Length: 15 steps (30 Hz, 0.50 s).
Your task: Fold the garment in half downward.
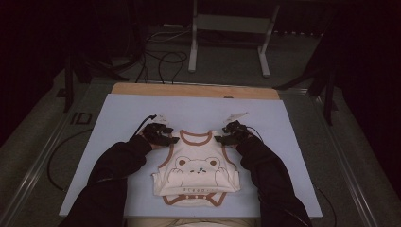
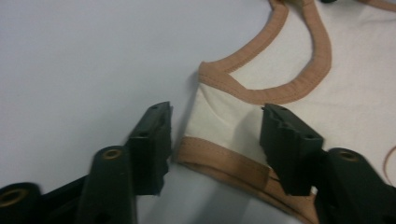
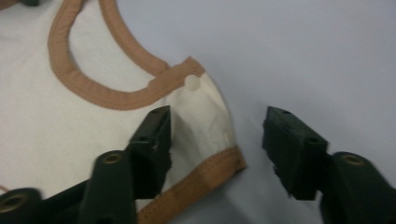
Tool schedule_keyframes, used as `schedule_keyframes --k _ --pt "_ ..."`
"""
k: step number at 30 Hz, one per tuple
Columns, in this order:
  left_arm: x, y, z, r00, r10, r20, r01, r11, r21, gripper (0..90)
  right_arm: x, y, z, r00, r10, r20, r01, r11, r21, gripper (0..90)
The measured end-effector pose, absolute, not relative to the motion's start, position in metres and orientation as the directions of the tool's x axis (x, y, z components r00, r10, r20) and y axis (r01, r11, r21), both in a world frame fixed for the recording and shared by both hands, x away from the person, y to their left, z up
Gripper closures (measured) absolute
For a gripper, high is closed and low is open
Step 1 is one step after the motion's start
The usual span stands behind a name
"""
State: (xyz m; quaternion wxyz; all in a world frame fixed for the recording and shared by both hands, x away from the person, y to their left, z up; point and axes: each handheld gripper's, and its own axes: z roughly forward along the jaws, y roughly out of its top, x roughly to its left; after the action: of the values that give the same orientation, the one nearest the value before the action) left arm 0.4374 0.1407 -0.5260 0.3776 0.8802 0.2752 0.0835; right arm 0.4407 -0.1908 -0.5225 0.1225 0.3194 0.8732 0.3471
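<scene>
A cream sleeveless baby bodysuit (image 1: pixel 196 170) with brown trim and a bear print lies flat on the pale blue mat (image 1: pixel 118 123), neck away from me. My left gripper (image 1: pixel 172 140) is at its left shoulder strap and my right gripper (image 1: pixel 218 139) at its right one. In the left gripper view the jaws of the left gripper (image 2: pixel 217 114) stand apart astride the strap end (image 2: pixel 219 140), pads not pressing it. In the right gripper view the right gripper (image 3: pixel 218 116) also straddles a strap end (image 3: pixel 205 116) bearing a snap button (image 3: pixel 191 82); the left jaw sits over cloth, the right over bare mat.
A wooden board edge (image 1: pixel 194 90) shows beyond the mat. Black cables (image 1: pixel 161 59) and a white stand's legs (image 1: pixel 227 42) lie on the dark floor behind. My dark sleeves (image 1: pixel 118 165) come in from the bottom on both sides of the bodysuit.
</scene>
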Motion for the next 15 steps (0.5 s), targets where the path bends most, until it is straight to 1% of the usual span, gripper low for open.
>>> schedule_keyframes --k 1,2,3,4,5,7,8,9,10,11,14,15 --pt "0.4378 0.1403 -0.5254 0.835 0.545 -0.074 0.429 -0.562 0.707 54.7 0.4392 -0.1894 -0.5218 -0.767 0.642 0.013 0.476 0.555 0.682 51.4" --pt "0.4378 0.1403 -0.5254 0.835 0.545 -0.074 0.429 -0.562 0.707 55.6 0.4392 -0.1894 -0.5218 -0.767 0.642 0.013 0.476 0.555 0.682 51.4" --pt "0.4382 0.1390 -0.5245 0.837 0.541 -0.081 0.435 -0.567 0.700 55.8 0.4379 -0.1878 -0.5208 -0.771 0.637 0.015 0.477 0.561 0.677 56.4" --pt "0.4382 0.1390 -0.5245 0.837 0.541 -0.081 0.435 -0.567 0.700 56.9 0.4379 -0.1878 -0.5208 -0.771 0.637 0.015 0.477 0.561 0.677 56.4" --pt "0.4381 0.1376 -0.5233 0.838 0.541 -0.077 0.436 -0.577 0.690 59.0 0.4371 -0.1866 -0.5199 -0.773 0.634 0.015 0.477 0.567 0.671 60.2" --pt "0.4371 0.1360 -0.5226 0.837 0.542 -0.077 0.439 -0.580 0.686 61.6 0.4363 -0.1859 -0.5196 -0.772 0.635 0.023 0.483 0.564 0.670 63.8" --pt "0.4371 0.1360 -0.5226 0.837 0.542 -0.077 0.439 -0.580 0.686 62.9 0.4363 -0.1859 -0.5196 -0.772 0.635 0.023 0.483 0.564 0.670 63.8" --pt "0.4367 0.1351 -0.5218 0.842 0.534 -0.075 0.435 -0.589 0.681 65.6 0.4354 -0.1851 -0.5193 -0.777 0.629 0.020 0.478 0.570 0.668 68.1" --pt "0.4367 0.1351 -0.5218 0.842 0.534 -0.075 0.435 -0.589 0.681 66.9 0.4354 -0.1851 -0.5193 -0.777 0.629 0.020 0.478 0.570 0.668 68.1" --pt "0.4361 0.1341 -0.5212 0.843 0.532 -0.077 0.435 -0.592 0.678 69.0 0.4342 -0.1840 -0.5191 -0.776 0.630 0.027 0.483 0.567 0.667 72.0" --pt "0.4359 0.1337 -0.5210 0.843 0.532 -0.079 0.437 -0.593 0.676 71.6 0.4340 -0.1839 -0.5190 -0.776 0.630 0.028 0.484 0.567 0.667 73.3" --pt "0.4362 0.1333 -0.5205 0.844 0.530 -0.086 0.442 -0.594 0.672 76.7 0.4336 -0.1827 -0.5181 -0.781 0.623 0.038 0.488 0.572 0.660 80.3"
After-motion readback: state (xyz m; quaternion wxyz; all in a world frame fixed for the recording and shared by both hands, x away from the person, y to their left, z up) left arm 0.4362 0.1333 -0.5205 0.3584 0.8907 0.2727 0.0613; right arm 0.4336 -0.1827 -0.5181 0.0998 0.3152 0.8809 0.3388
